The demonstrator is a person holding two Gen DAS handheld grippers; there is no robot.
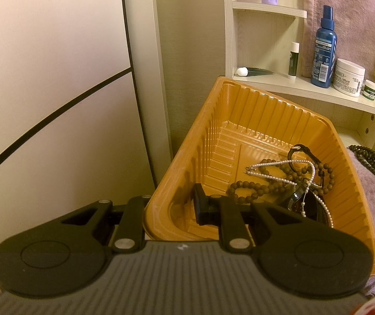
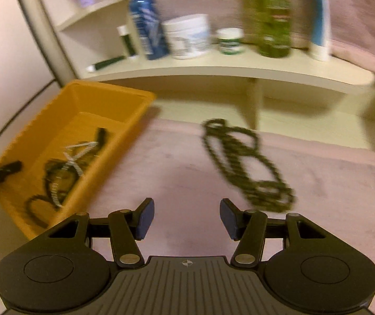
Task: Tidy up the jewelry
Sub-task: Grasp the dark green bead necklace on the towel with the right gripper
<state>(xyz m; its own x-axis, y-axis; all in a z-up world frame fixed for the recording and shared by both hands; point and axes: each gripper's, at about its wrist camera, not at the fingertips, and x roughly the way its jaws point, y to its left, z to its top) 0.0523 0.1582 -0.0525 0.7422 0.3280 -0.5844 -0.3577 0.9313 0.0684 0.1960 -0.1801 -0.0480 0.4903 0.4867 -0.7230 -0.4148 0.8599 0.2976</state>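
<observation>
An orange plastic tray (image 1: 221, 120) holds a brown bead bracelet (image 1: 242, 190), a white pearl strand (image 1: 279, 166) and a dark watch (image 1: 305, 202). My left gripper (image 1: 171, 207) straddles the tray's near left wall, one finger inside and one outside; whether it clamps the wall cannot be told. In the blurred right wrist view the tray (image 2: 124, 102) sits at left, and a long dark bead necklace (image 2: 242, 157) lies on the pink cloth (image 2: 177, 173). My right gripper (image 2: 186, 218) is open and empty, just short of the necklace. The necklace also shows at the left wrist view's right edge (image 1: 371, 157).
A cream corner shelf (image 2: 213, 67) behind the cloth carries a blue spray bottle (image 2: 145, 26), white jar (image 2: 187, 36), small green-label jar (image 2: 230, 40), green bottle (image 2: 271, 15) and lip balm (image 1: 293, 60). A white wall panel (image 1: 43, 78) stands left of the tray.
</observation>
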